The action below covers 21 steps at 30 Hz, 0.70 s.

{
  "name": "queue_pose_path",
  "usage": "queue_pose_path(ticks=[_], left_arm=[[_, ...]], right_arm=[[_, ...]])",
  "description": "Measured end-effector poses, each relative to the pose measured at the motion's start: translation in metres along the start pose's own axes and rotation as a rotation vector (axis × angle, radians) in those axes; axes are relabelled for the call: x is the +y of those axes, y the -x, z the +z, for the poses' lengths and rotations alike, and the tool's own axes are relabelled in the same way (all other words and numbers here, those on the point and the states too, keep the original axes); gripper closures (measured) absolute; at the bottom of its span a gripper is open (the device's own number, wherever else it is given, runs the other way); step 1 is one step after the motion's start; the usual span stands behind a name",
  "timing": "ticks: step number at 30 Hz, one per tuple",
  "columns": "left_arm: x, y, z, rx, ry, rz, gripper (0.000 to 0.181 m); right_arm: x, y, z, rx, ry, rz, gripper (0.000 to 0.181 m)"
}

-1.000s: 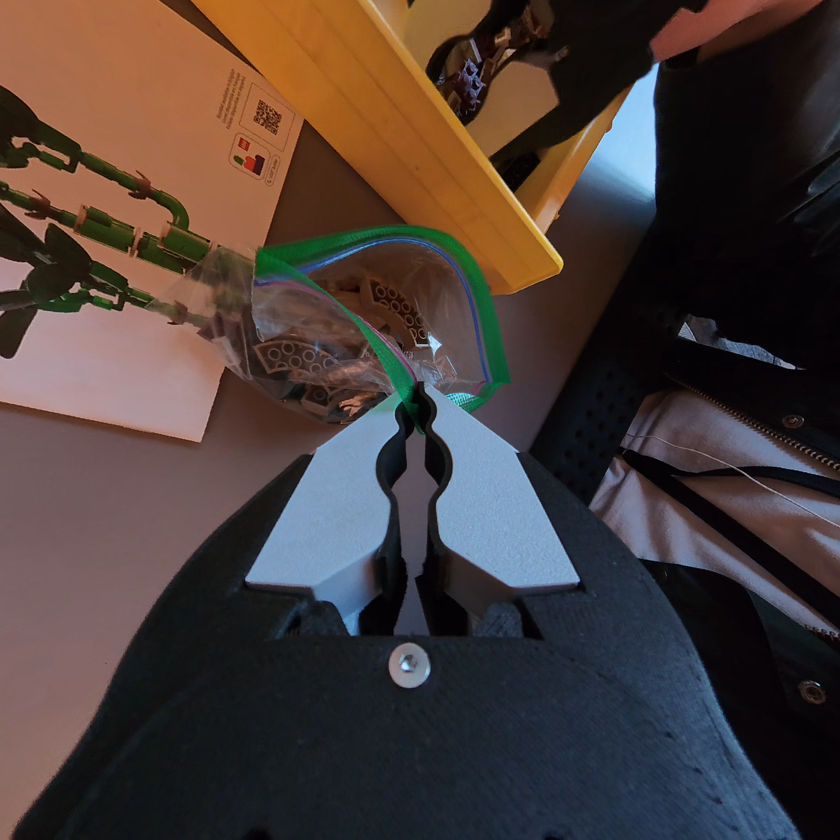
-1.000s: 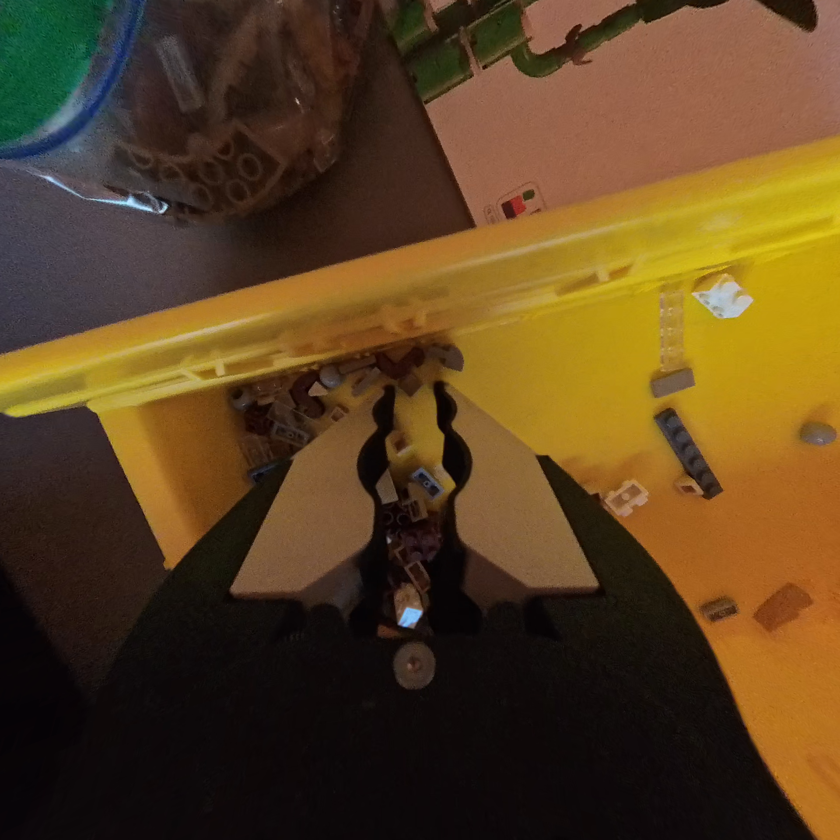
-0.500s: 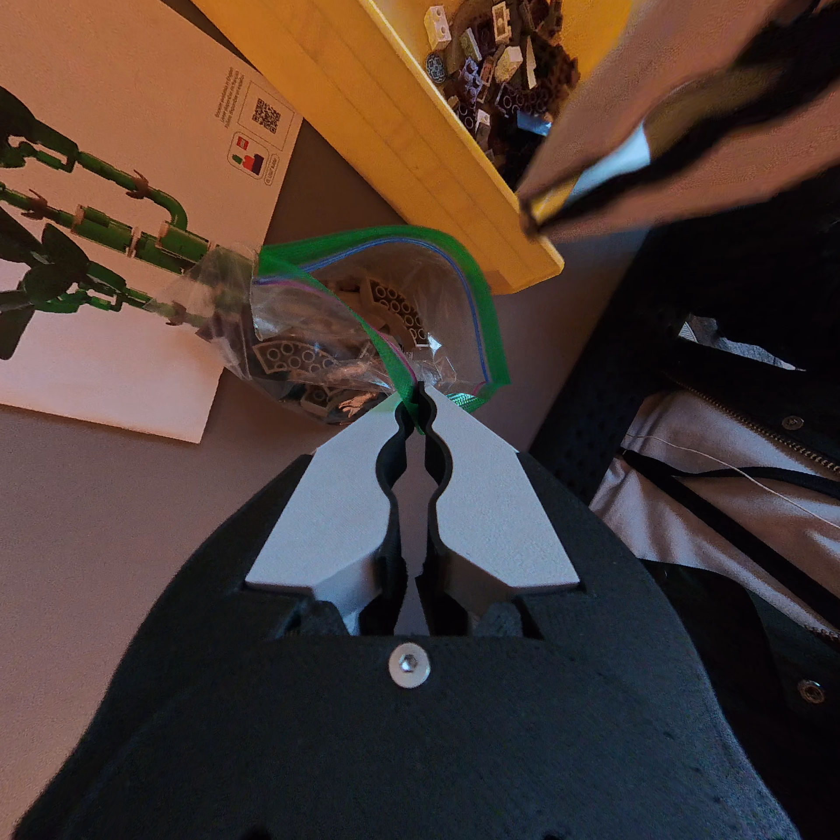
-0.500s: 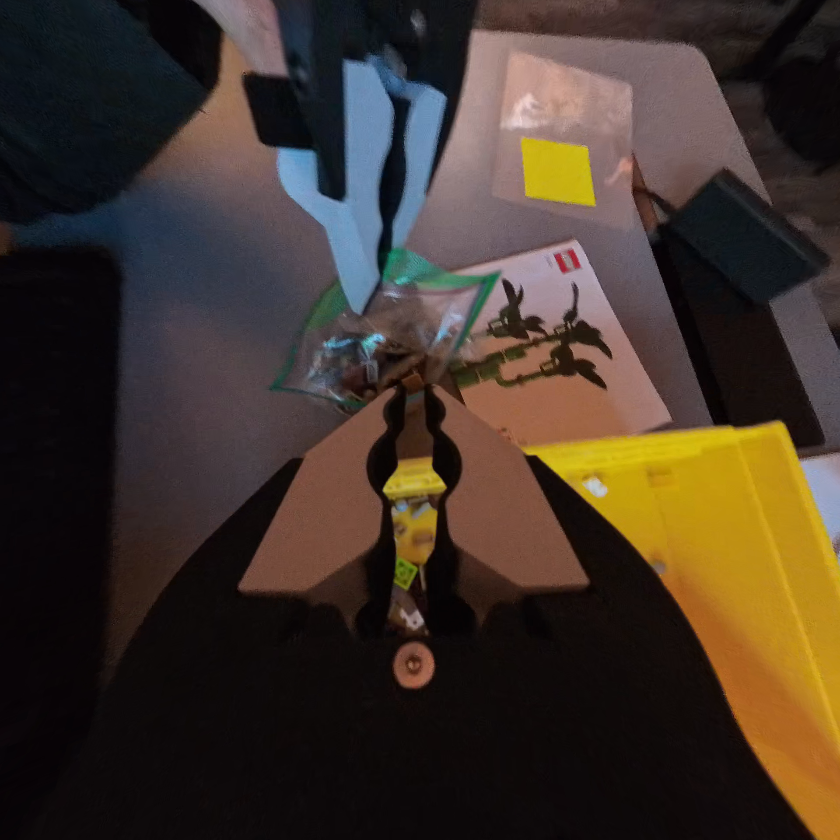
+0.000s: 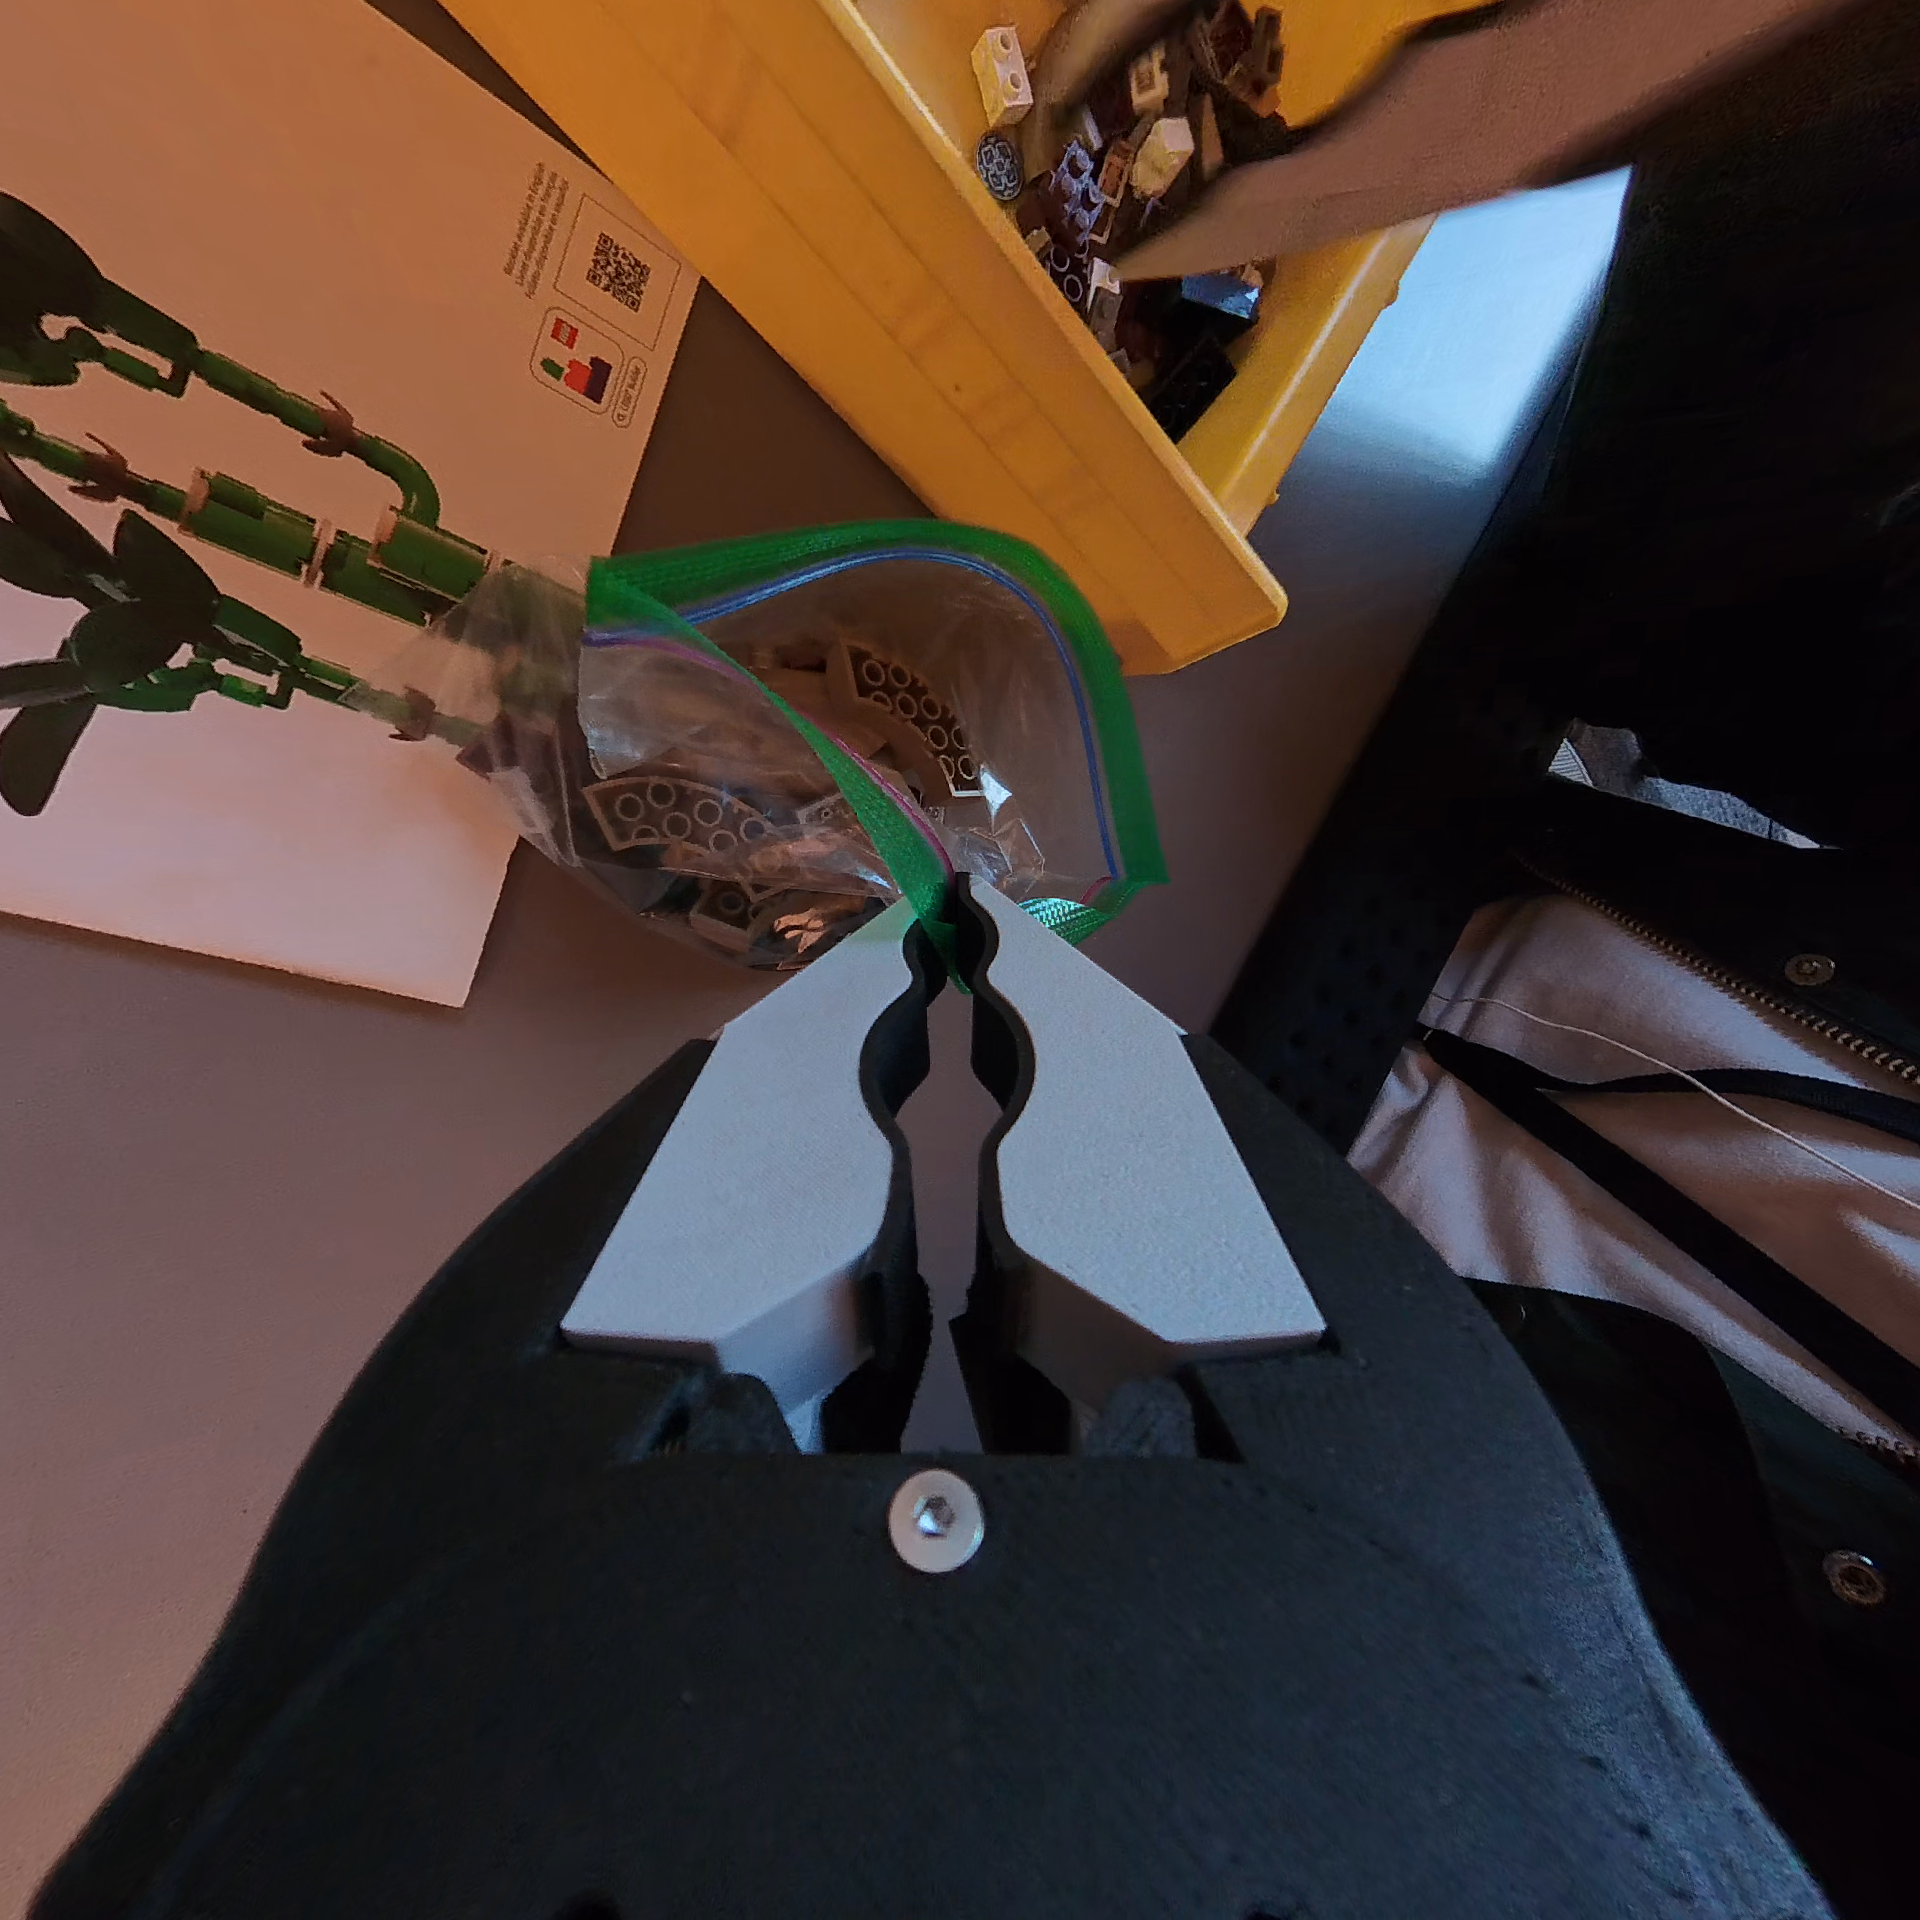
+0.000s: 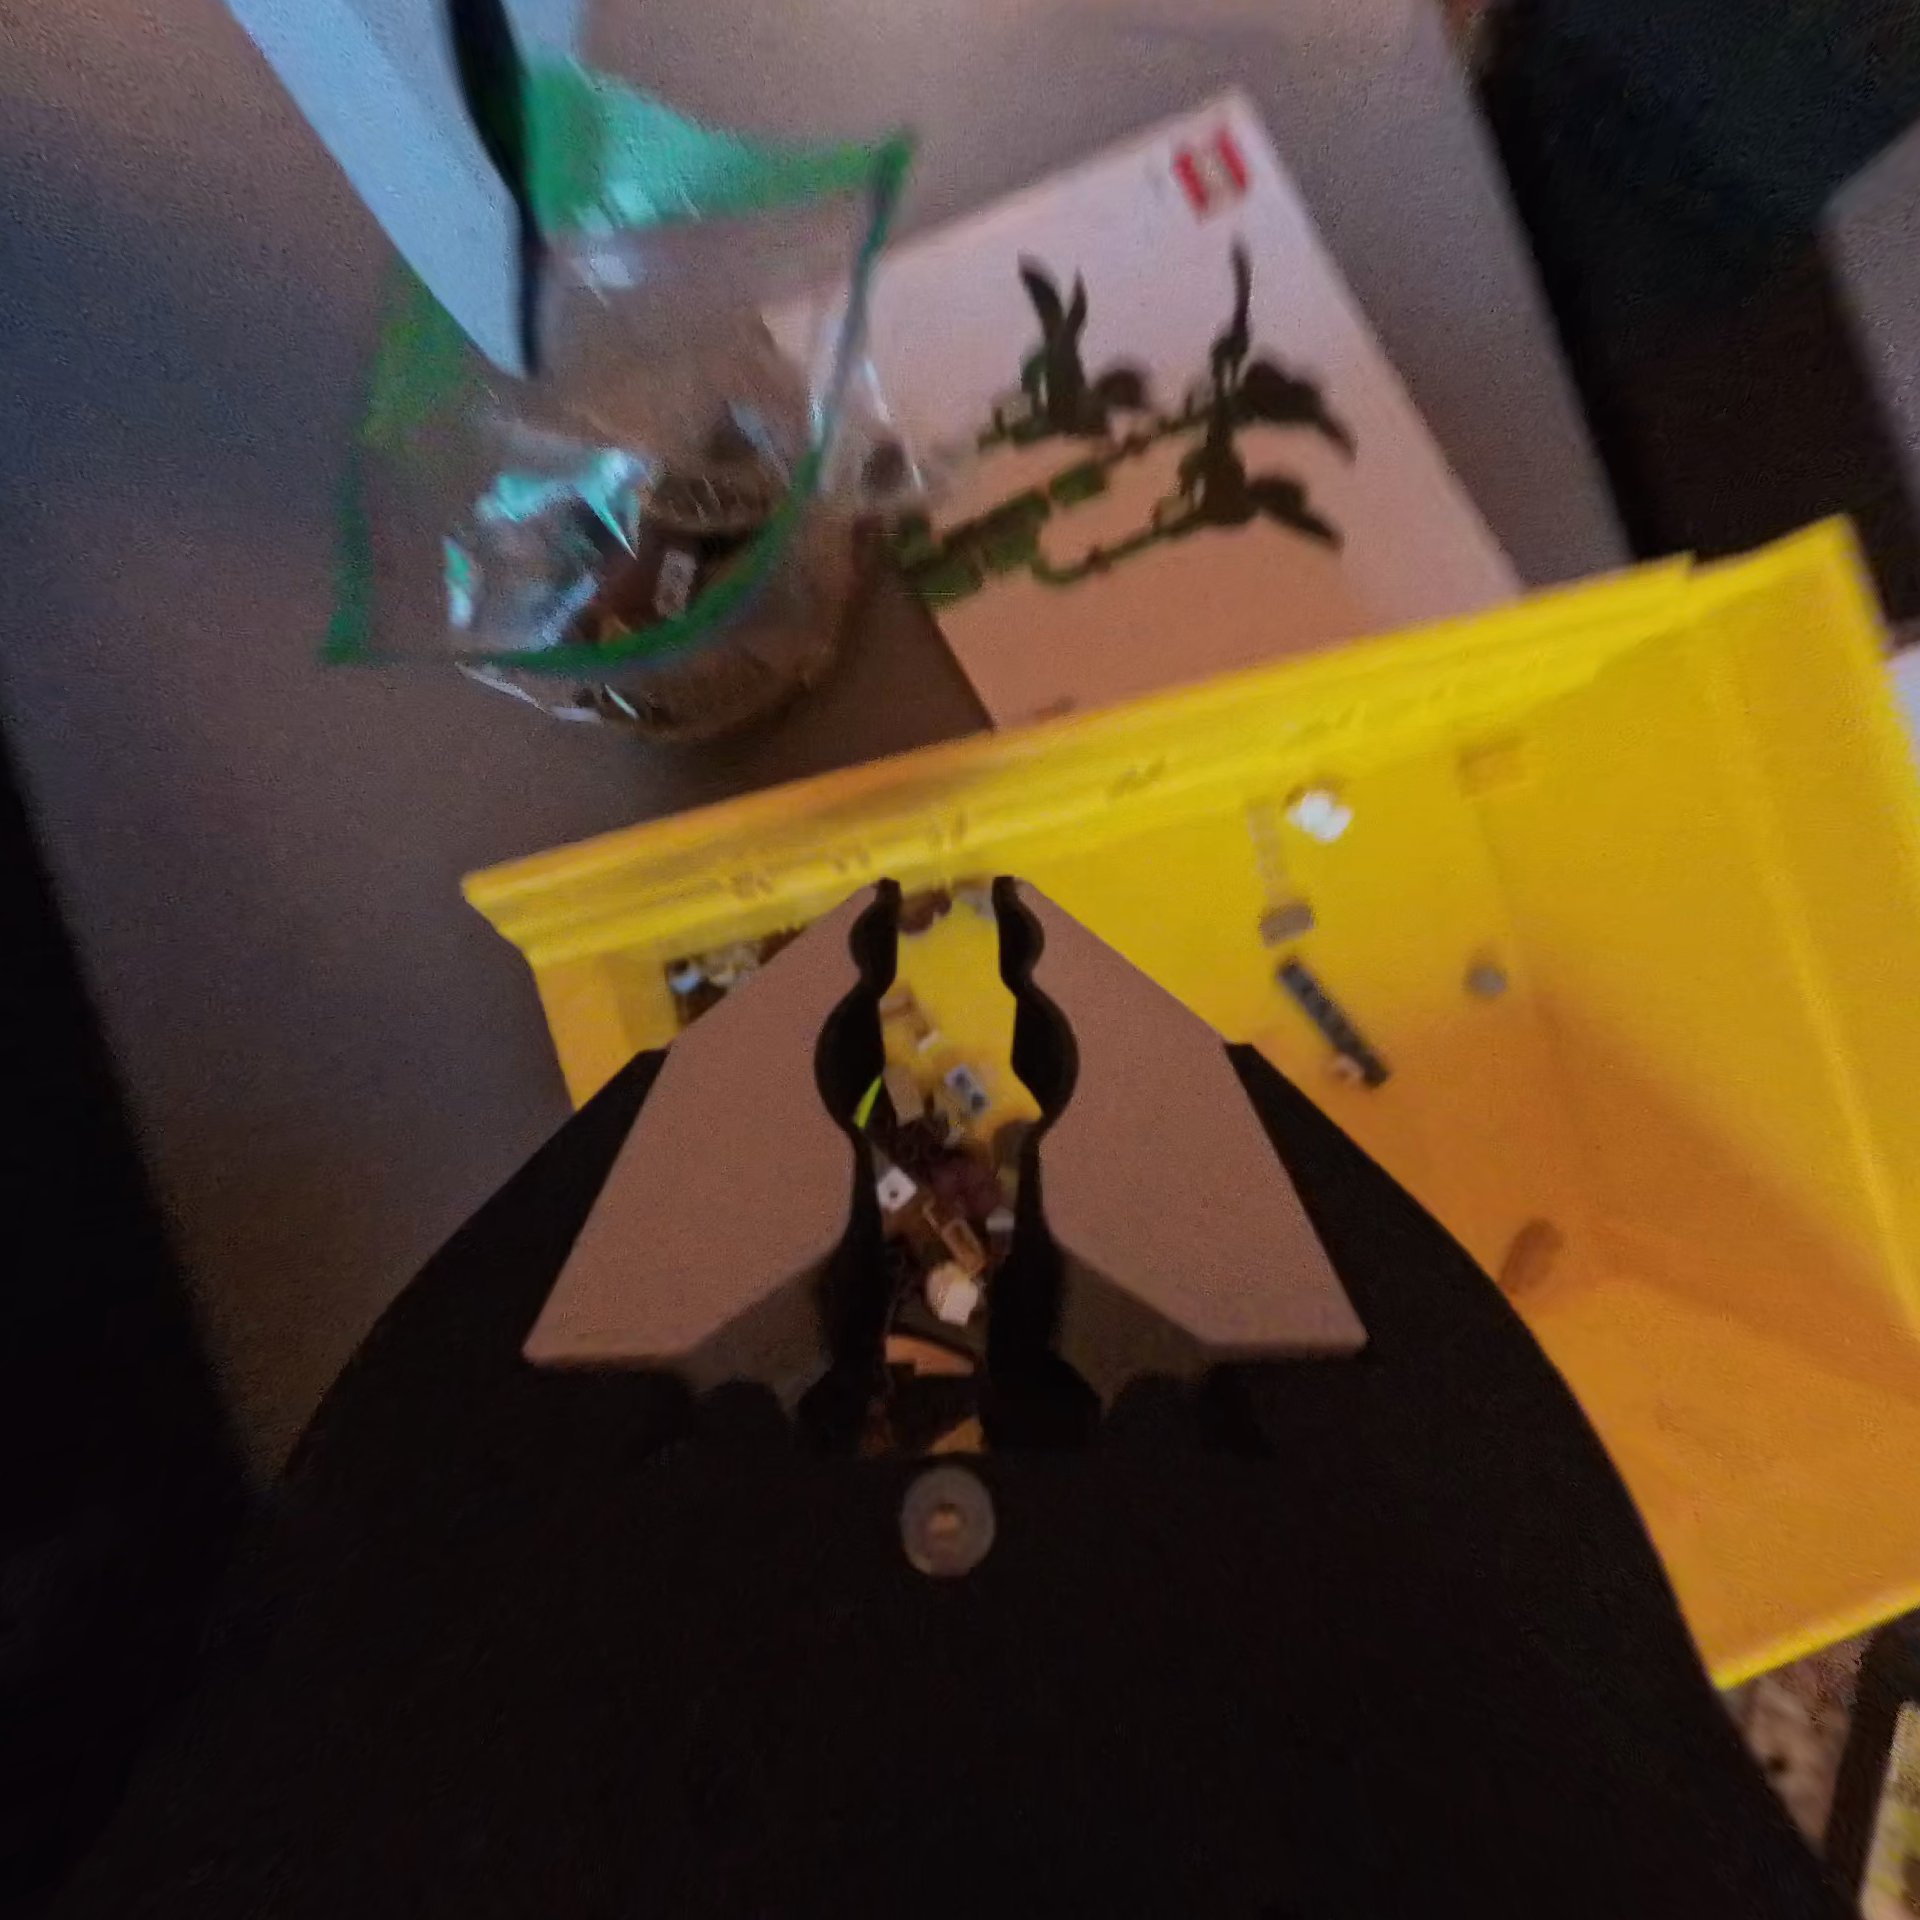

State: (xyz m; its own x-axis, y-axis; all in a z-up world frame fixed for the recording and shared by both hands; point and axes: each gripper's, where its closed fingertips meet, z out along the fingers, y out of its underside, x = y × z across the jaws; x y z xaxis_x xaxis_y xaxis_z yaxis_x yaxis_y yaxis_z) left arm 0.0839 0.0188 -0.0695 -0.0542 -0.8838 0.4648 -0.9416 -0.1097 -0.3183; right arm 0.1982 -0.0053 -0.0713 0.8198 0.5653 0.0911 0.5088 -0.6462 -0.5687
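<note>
On the grey table (image 5: 260, 1195), the left gripper (image 5: 961, 914) pinches the green rim of a brick-filled zip bag (image 5: 831, 727) lying partly on a booklet (image 5: 312, 520); the right gripper (image 6: 943, 899), fingers parted and empty, hovers over the yellow bin (image 6: 1558, 1039) nearby.

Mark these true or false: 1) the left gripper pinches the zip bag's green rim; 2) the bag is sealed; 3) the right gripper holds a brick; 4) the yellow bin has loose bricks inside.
1) True: the left gripper is shut on the zip bag at its green rim.
2) False: the bag's mouth gapes open, with bricks visible inside.
3) False: the right gripper is open and empty, above the yellow bin.
4) True: loose bricks are heaped in a corner of the bin.
</note>
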Motion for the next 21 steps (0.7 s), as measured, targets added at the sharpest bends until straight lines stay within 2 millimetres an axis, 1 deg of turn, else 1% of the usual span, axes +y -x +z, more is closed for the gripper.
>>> queue_pose_path(ticks=[1,2,3,5,7,9,10,11,12,14,16,19,20,21], left_arm=[[0.000,0.000,0.000,0.000,0.001,0.001,0.181],[0.000,0.000,0.001,0.000,0.003,0.001,0.181],[0.000,0.000,0.002,0.001,0.007,0.001,0.181],[0.001,-0.001,0.002,0.002,0.011,0.002,0.181],[0.001,-0.001,0.000,0.001,0.005,0.004,0.181],[0.000,-0.001,-0.001,0.004,-0.001,0.001,0.181],[0.000,0.000,-0.001,0.006,0.000,-0.001,0.181],[0.001,0.000,0.000,0.007,0.003,-0.002,0.181],[0.001,-0.001,0.000,0.007,0.004,-0.001,0.181],[0.001,-0.001,0.001,0.005,0.008,0.004,0.181],[0.001,-0.002,0.002,0.003,0.010,0.007,0.181],[0.001,-0.001,0.002,0.004,0.010,0.003,0.181],[0.001,-0.001,0.002,0.005,0.010,0.002,0.181],[0.001,-0.001,0.002,0.006,0.010,0.002,0.181]], right_arm=[[0.020,-0.001,0.011,-0.034,0.093,0.057,0.158],[0.033,0.003,0.025,-0.080,0.153,0.088,0.155],[0.040,0.007,0.038,-0.111,0.190,0.087,0.155],[0.046,0.012,0.057,-0.134,0.228,0.079,0.155],[0.046,0.020,0.064,-0.164,0.249,0.095,0.155],[0.052,0.018,0.067,-0.133,0.288,0.073,0.156],[0.053,0.017,0.066,-0.120,0.294,0.061,0.161],[0.054,0.016,0.065,-0.114,0.301,0.050,0.175],[0.056,0.015,0.064,-0.107,0.307,0.036,0.181],[0.061,0.013,0.062,-0.109,0.323,0.034,0.181],[0.061,0.009,0.058,-0.101,0.310,0.048,0.181],[0.050,0.008,0.049,-0.123,0.230,0.084,0.181],[0.044,0.010,0.048,-0.139,0.199,0.072,0.179],[0.040,0.015,0.049,-0.151,0.179,0.036,0.167]])
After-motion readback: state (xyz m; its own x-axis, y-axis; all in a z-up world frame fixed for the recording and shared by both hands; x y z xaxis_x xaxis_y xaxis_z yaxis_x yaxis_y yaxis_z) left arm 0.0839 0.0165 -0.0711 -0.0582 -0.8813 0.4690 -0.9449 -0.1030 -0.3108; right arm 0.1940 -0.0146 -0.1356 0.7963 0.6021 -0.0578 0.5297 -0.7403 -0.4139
